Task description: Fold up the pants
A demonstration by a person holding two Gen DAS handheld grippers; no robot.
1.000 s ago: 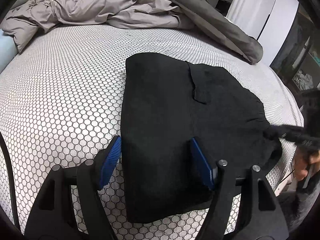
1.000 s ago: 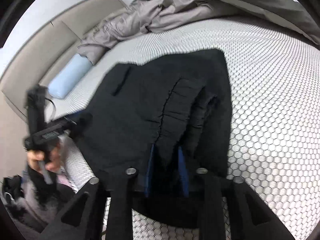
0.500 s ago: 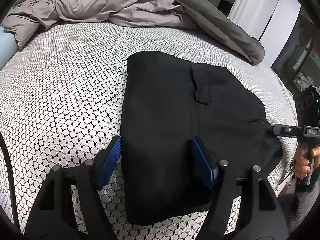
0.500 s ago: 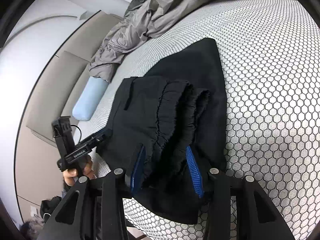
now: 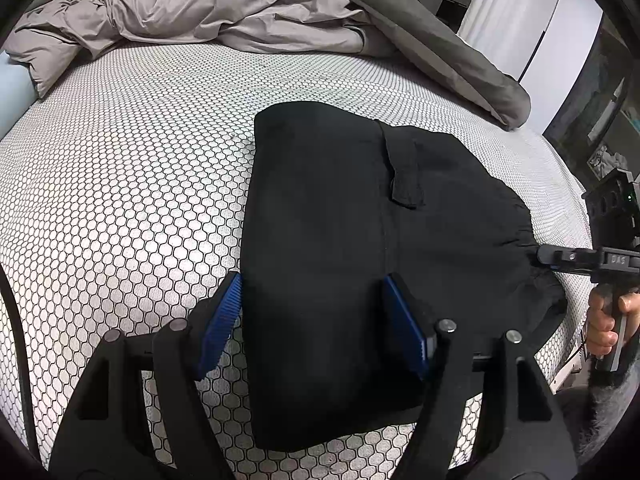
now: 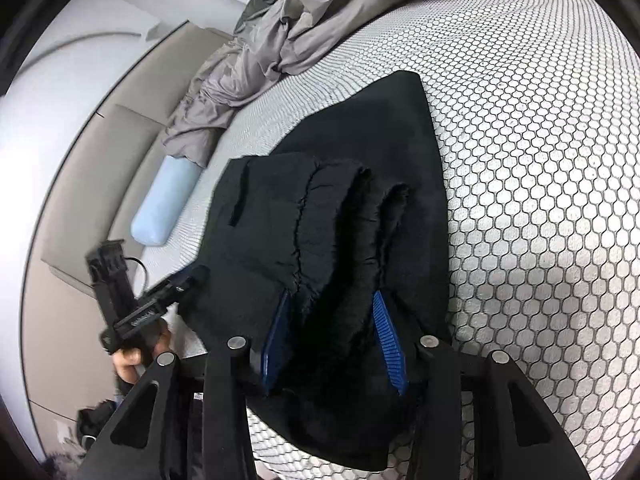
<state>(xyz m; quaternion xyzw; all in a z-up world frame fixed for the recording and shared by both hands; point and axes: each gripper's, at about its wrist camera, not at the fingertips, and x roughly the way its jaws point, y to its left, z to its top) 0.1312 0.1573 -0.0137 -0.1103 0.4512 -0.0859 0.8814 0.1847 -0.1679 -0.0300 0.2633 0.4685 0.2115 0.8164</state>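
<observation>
since a moment ago: right gripper (image 6: 334, 330) rolled and dropped a little, blue pads just spreading and now loose around the gathered waistband of the black pants (image 5: 360, 248) — fabric between them, not pinched. left gripper (image 5: 314, 320) unmoved, jaws wide apart, straddling the folded near edge without pressing it. pants folded flat on the honeycomb-patterned mattress (image 5: 120, 200), near its edge, well apart from the crumpled grey duvet (image 5: 208, 12) — pale blue pillow (image 6: 166, 202) beside the headboard.
</observation>
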